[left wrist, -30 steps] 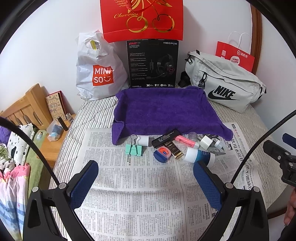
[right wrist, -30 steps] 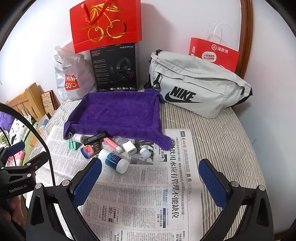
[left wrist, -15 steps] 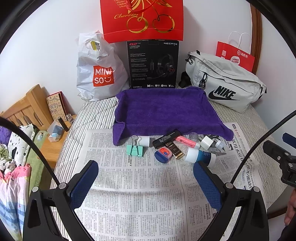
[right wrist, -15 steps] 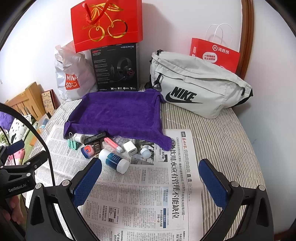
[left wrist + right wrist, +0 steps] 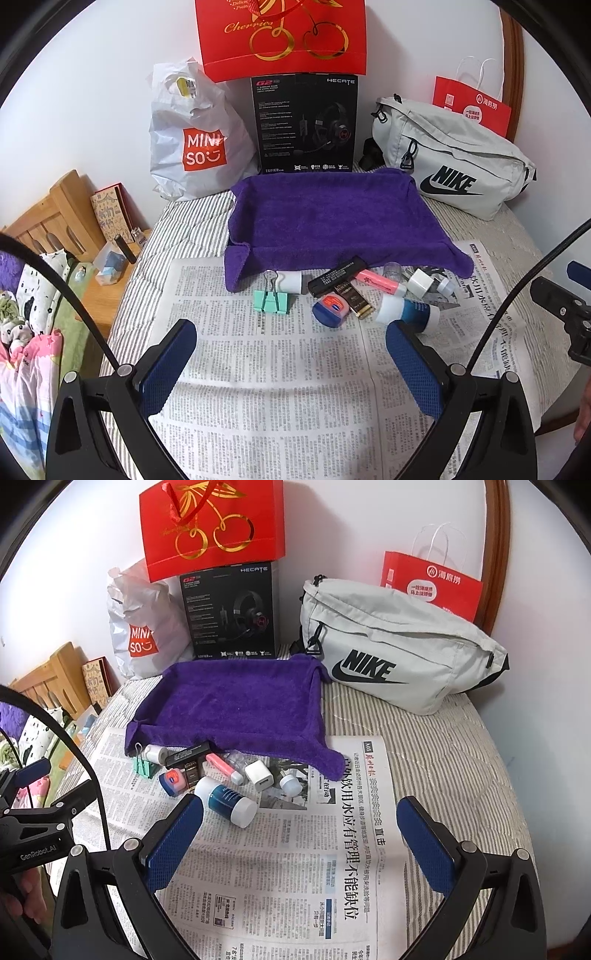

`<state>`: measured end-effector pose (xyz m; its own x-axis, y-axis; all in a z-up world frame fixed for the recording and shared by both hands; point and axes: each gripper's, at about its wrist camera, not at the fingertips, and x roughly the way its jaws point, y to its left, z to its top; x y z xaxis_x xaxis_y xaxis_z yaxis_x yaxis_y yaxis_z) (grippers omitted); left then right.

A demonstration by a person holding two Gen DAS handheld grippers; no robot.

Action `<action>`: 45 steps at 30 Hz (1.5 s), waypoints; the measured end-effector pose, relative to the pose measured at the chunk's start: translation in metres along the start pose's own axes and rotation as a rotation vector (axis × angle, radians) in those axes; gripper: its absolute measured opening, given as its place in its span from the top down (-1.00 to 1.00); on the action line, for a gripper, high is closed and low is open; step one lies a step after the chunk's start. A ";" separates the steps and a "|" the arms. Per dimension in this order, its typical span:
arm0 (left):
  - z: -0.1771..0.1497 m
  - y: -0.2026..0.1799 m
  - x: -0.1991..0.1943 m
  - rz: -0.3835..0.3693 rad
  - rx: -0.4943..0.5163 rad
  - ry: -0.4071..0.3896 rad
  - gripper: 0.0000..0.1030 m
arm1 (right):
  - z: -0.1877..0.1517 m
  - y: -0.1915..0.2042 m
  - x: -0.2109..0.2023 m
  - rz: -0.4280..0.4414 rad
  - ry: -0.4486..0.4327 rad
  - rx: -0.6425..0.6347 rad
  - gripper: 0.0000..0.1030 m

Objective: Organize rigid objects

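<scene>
Both claws gape wide, holding nothing: left gripper and right gripper hover low in frame over the spread newspaper. The small rigid items sit mid-frame, clustered along the purple towel tray front edge. Likely first pick: blue-and-white plastic bottle, lying on its side just beyond the right claw's left finger. Best straddle its barrel crosswise; round, may roll.
</scene>
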<state>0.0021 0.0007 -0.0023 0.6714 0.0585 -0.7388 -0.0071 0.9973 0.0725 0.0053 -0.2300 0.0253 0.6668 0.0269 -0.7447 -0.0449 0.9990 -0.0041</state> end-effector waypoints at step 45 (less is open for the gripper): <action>-0.017 0.037 0.160 -0.150 0.078 0.052 0.24 | -0.016 -0.040 0.122 0.082 0.133 0.036 -0.99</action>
<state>0.0968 0.0482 -0.1293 0.6215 -0.0867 -0.7786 0.1490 0.9888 0.0089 0.0767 -0.2672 -0.0762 0.5574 0.1060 -0.8235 -0.0669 0.9943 0.0827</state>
